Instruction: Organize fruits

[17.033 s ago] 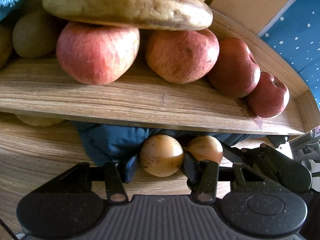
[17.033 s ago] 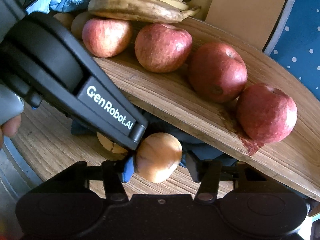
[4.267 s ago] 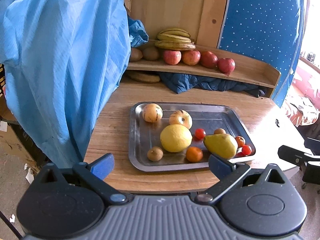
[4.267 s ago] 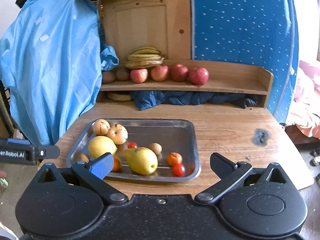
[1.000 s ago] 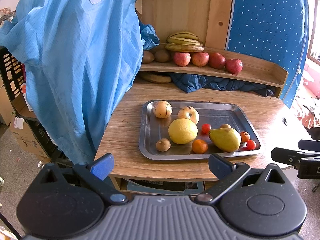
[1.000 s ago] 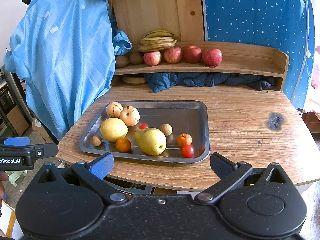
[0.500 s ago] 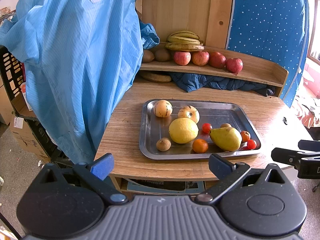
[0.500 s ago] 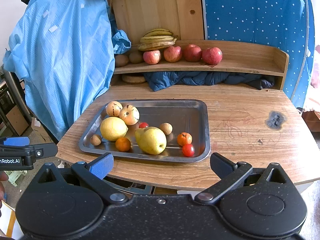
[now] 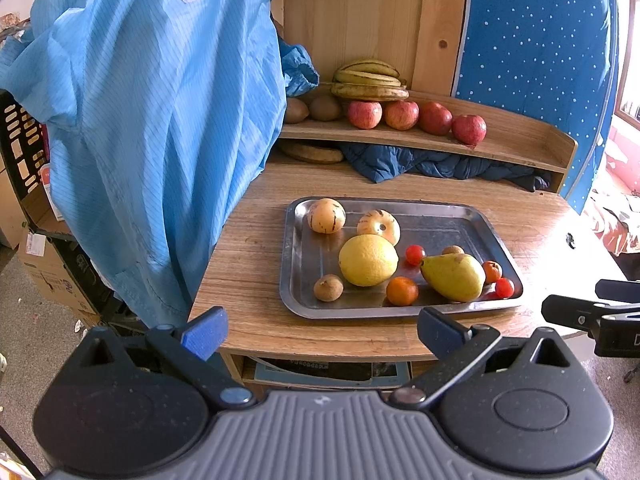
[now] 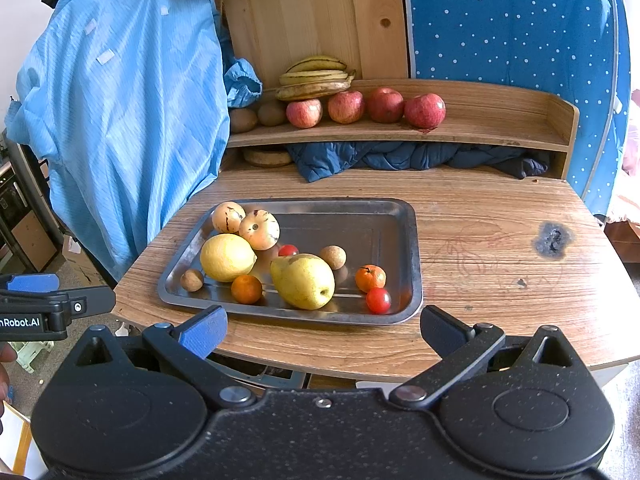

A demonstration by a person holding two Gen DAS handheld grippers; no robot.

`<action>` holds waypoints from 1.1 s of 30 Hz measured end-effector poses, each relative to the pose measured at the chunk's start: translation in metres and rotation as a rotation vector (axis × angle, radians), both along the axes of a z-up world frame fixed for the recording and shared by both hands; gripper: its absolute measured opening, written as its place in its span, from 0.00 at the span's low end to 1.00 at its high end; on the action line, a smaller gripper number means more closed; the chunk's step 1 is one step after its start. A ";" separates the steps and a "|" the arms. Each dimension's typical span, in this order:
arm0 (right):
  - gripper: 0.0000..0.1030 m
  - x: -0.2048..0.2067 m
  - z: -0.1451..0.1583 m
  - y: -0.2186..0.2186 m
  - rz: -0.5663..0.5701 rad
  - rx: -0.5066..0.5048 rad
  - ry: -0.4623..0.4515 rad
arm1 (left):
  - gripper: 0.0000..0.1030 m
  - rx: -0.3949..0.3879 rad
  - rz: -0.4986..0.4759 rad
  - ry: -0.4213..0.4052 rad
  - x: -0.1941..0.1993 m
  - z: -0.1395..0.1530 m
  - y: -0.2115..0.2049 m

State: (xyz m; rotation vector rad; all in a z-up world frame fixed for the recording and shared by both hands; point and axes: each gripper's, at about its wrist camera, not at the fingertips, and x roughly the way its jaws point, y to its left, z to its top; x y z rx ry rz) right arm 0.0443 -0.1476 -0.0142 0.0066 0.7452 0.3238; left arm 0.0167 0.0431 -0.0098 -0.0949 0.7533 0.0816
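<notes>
A light blue coat (image 9: pixel 152 128) hangs at the left, draped down past the edge of the wooden table (image 10: pixel 492 248). A dark blue quilted cloth (image 10: pixel 400 158) is stuffed under the shelf (image 10: pixel 500 128) at the back of the table. Behind stand a wooden panel (image 9: pixel 360 20) and a blue sheet with white dots (image 10: pixel 512 20). Cardboard boxes (image 9: pixel 52 276) sit on the floor at the left, and a dark burn mark (image 10: pixel 554 239) shows on the tabletop
</notes>
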 end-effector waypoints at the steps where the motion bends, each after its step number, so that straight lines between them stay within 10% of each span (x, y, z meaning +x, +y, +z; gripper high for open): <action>1: 0.99 0.000 -0.001 0.000 0.000 0.000 0.001 | 0.99 -0.001 -0.001 0.001 0.000 -0.001 0.001; 33: 0.99 0.014 -0.005 0.016 -0.035 -0.029 0.052 | 0.99 -0.001 -0.071 0.087 0.028 -0.014 0.016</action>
